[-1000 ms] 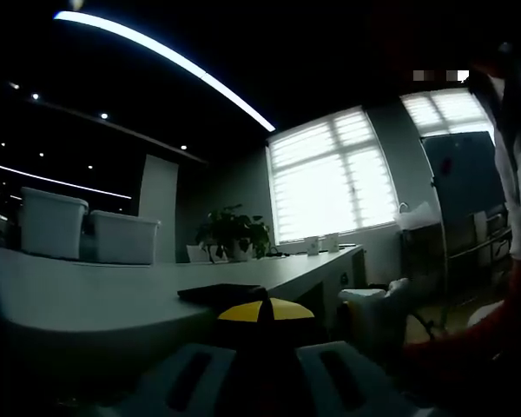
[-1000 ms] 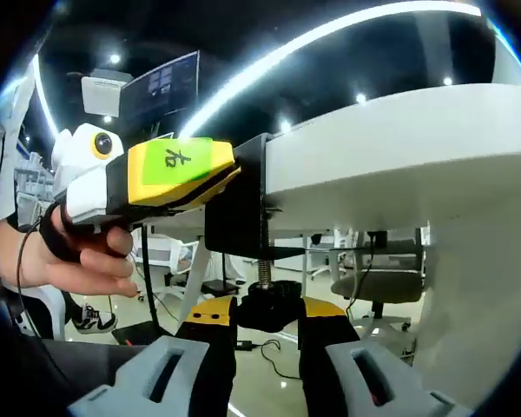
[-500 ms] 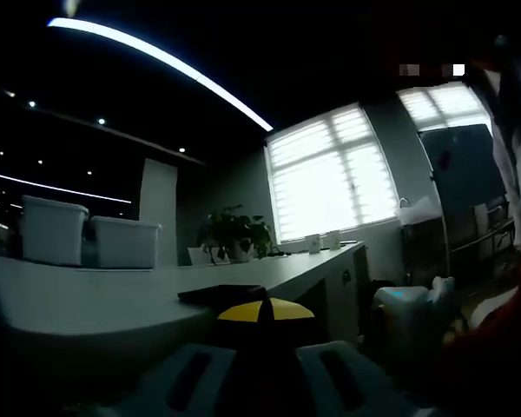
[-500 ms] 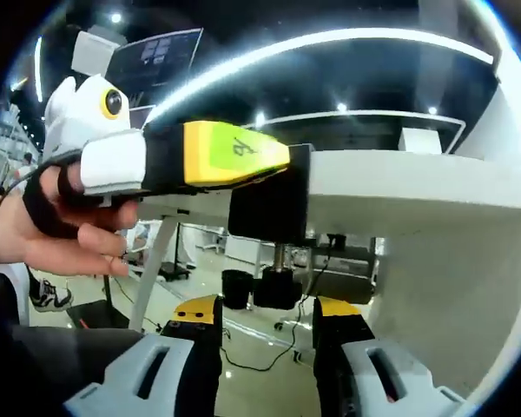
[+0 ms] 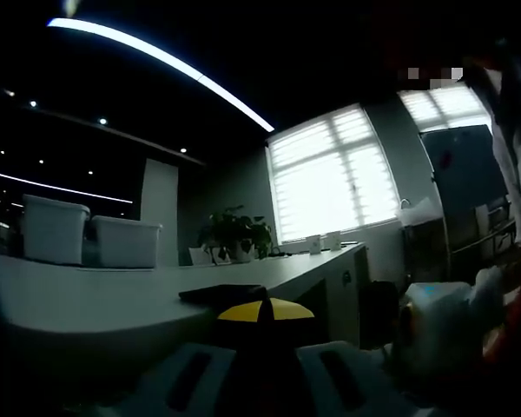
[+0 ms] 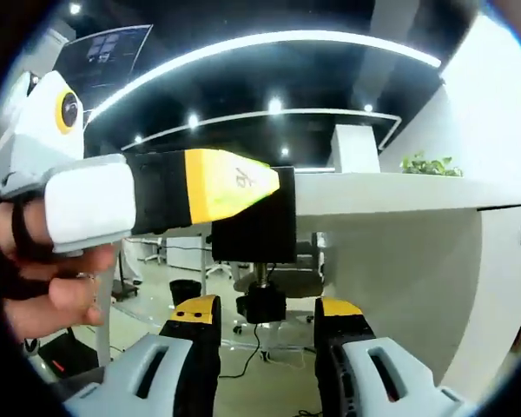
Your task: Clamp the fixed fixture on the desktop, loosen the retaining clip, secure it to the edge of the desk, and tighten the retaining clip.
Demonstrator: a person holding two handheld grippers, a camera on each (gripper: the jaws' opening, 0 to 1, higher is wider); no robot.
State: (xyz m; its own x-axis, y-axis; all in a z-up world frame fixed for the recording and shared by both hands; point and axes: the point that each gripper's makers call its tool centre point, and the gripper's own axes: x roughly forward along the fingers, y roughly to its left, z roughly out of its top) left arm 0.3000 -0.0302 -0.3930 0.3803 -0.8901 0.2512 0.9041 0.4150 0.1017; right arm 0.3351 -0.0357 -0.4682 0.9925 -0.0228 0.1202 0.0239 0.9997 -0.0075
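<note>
We had the black metal C-clamp fixture (image 6: 253,221) sitting on the edge of the white bench (image 6: 391,193), its upper part over the top and the screw hanging below the slab. In the right gripper view the left gripper (image 6: 243,181) came in from the left with its yellow-tipped fingers (image 6: 221,182) together on the upper body of the fixture; our read was that this steadied the clamp against the edge while the screw got worked from below.

The right gripper (image 6: 266,323) sat under the bench edge, fingers apart, one either side of the black round knob (image 6: 260,304) at the bottom of the threaded screw (image 6: 260,275). The knob lay between the yellow pads but we couldn't see contact, so nothing was gripped yet. That position made sense for turning the knob to tighten.

In the left gripper view the same fixture (image 5: 221,294) showed as a flat dark plate lying on the bench top just ahead of the yellow tips. The scene there was dim; white storage bins (image 5: 87,232) and a potted plant (image 5: 234,233) stood further back on the bench.

Fixture looked plain: matte black, boxy frame, thin screw, chunky knob. We judged it placed but couldn't tell if it was tightened.
</note>
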